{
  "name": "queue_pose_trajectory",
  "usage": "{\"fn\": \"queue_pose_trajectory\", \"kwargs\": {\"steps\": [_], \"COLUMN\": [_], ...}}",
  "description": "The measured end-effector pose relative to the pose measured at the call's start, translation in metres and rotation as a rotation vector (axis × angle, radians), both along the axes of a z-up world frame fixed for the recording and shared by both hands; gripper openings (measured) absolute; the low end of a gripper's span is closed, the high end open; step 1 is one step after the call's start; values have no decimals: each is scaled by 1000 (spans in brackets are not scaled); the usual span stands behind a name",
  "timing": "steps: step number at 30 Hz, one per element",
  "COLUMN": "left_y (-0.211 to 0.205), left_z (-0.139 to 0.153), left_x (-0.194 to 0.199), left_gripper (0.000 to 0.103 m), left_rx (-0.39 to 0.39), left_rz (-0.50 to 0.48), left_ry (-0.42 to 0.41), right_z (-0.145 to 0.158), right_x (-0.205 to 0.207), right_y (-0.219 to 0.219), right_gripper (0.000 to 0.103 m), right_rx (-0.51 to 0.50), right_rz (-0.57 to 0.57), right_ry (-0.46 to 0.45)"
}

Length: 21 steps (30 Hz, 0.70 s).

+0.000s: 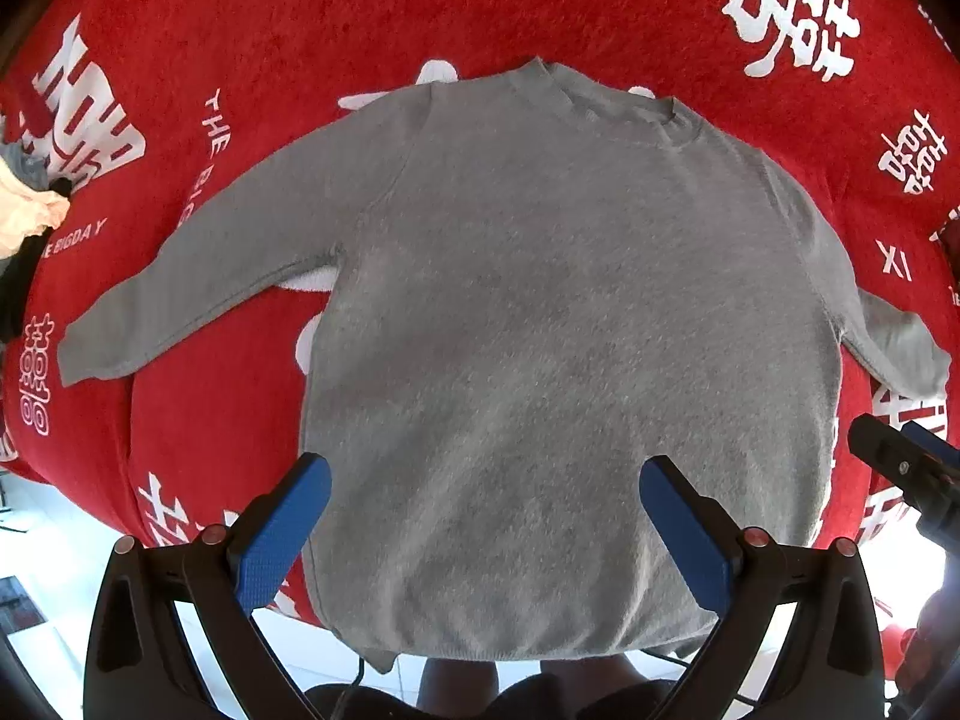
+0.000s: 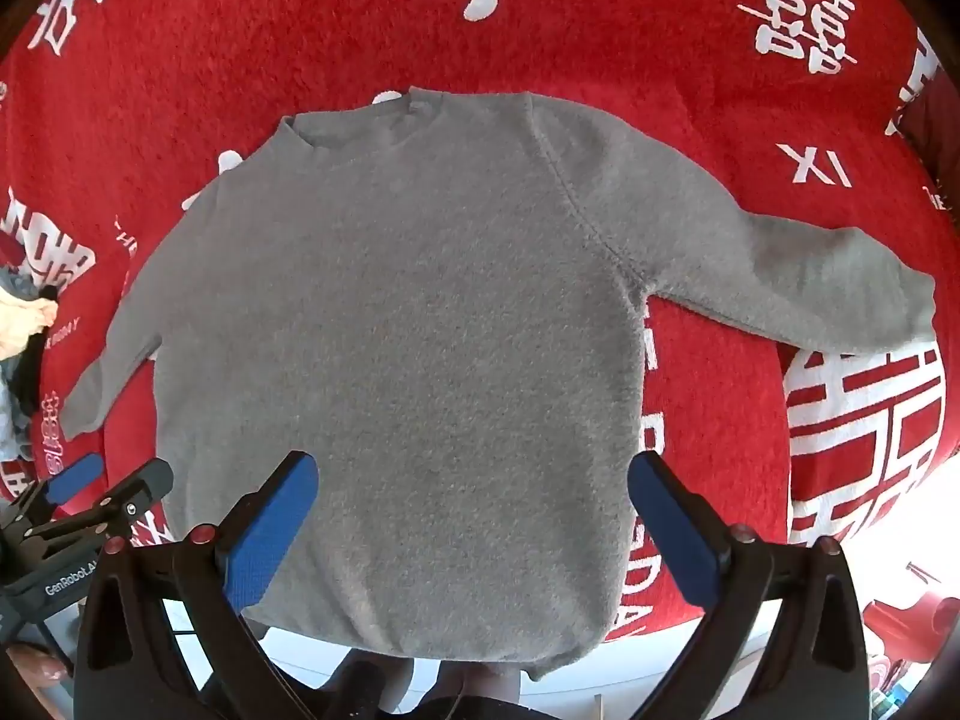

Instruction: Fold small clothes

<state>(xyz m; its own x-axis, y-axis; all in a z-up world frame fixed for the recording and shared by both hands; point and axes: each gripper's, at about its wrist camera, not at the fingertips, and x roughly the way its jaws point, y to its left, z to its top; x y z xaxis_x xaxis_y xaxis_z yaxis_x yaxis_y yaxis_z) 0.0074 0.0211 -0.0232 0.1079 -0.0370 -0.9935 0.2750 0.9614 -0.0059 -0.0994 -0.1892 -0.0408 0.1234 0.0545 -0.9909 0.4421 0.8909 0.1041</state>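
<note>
A small grey sweater (image 1: pixel 558 324) lies flat and face up on a red cloth with white lettering (image 1: pixel 300 12) that covers the surface, both sleeves spread out to the sides and the hem hanging just over the near edge. The left gripper (image 1: pixel 483 516) and the right gripper (image 2: pixel 474 510) hover above the sweater's lower half, jaws wide apart, holding nothing. A heap of other clothes (image 1: pixel 24 204) sits at the far left.

The heap of pale peach and dark crumpled cloth (image 1: pixel 33 222) is cut off by the left edge. The grey knitted long-sleeved sweater (image 2: pixel 396 324) hides white lettering on the red fleece cover (image 2: pixel 690 30).
</note>
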Motion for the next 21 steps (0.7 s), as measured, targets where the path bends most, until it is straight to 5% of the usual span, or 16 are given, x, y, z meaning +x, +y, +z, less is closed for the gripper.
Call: {"fn": "queue_pose_trajectory", "kwargs": {"steps": [21], "left_y": [3], "left_z": [3], "left_x": [2], "left_gripper": [103], "left_rx": [6], "left_rz": [0], "left_ry": [-2], "right_z": [5], "right_x": [2], "right_y": [6], "right_gripper": [103], "right_rx": [-13], "right_rz": [4], "right_ry": [-4]}}
